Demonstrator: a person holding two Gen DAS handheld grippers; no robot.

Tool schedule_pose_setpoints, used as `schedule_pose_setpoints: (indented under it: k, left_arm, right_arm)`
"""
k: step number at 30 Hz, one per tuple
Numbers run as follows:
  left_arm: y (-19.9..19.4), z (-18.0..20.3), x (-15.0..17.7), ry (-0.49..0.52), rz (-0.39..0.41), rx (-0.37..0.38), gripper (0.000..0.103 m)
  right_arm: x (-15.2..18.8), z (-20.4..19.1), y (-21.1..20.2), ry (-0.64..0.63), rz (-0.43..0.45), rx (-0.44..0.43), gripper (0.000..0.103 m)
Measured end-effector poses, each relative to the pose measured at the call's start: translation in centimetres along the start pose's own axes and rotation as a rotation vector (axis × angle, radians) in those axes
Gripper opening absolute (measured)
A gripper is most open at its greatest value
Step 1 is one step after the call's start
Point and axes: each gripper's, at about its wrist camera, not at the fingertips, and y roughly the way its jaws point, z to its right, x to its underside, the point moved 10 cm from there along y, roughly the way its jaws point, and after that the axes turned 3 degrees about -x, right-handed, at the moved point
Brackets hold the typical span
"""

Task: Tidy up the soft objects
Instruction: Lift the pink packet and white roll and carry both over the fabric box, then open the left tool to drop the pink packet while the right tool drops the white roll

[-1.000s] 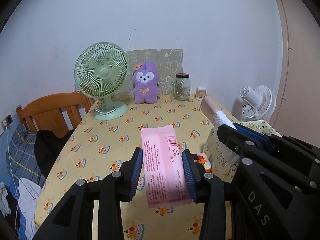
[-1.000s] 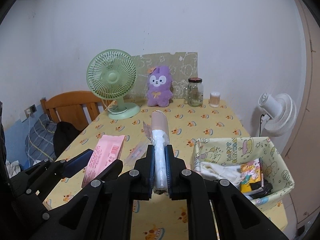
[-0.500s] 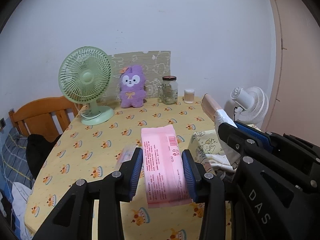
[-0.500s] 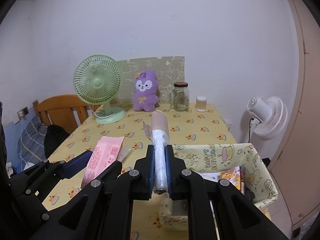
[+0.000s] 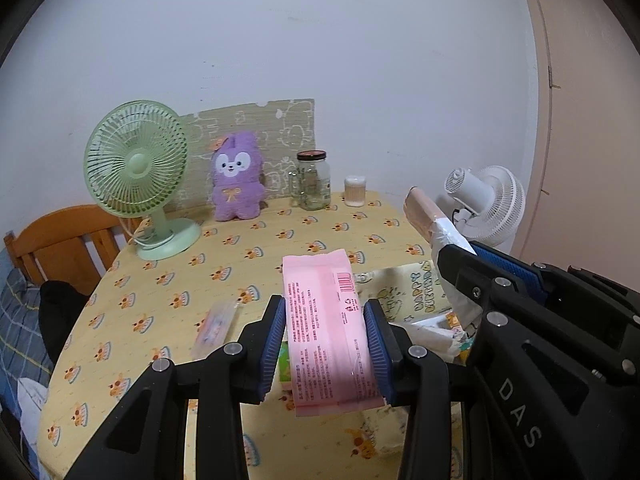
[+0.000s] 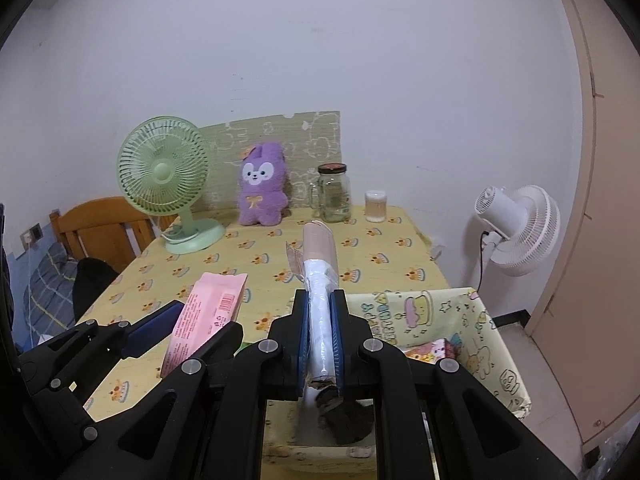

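A pink pack (image 5: pixel 328 332) is pinched across its width between the pads of the left tongs (image 5: pixel 325 344), jutting ahead of them. It is judged light and squashy with a slick film wrap, best held mid-length as now. A wrapped roll (image 6: pixel 320 280) is clamped in the right tongs (image 6: pixel 320 340), which are pressed tight on it, just above the fabric bin (image 6: pixel 480 320). On that bin "HAPPY BIRTHDAY" can be made out; "DAS" is read on the right tongs' body. The pack's small print is illegible.
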Motion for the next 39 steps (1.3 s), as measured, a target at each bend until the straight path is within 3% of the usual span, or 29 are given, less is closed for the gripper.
schedule_pose_setpoints:
  k: [39]
  left_arm:
    - [5.6,10.3,0.8,0.124,-0.100,0.153,0.041]
  right_arm:
    - [2.8,11.0,2.0,0.094,-0.069,0.166,0.013]
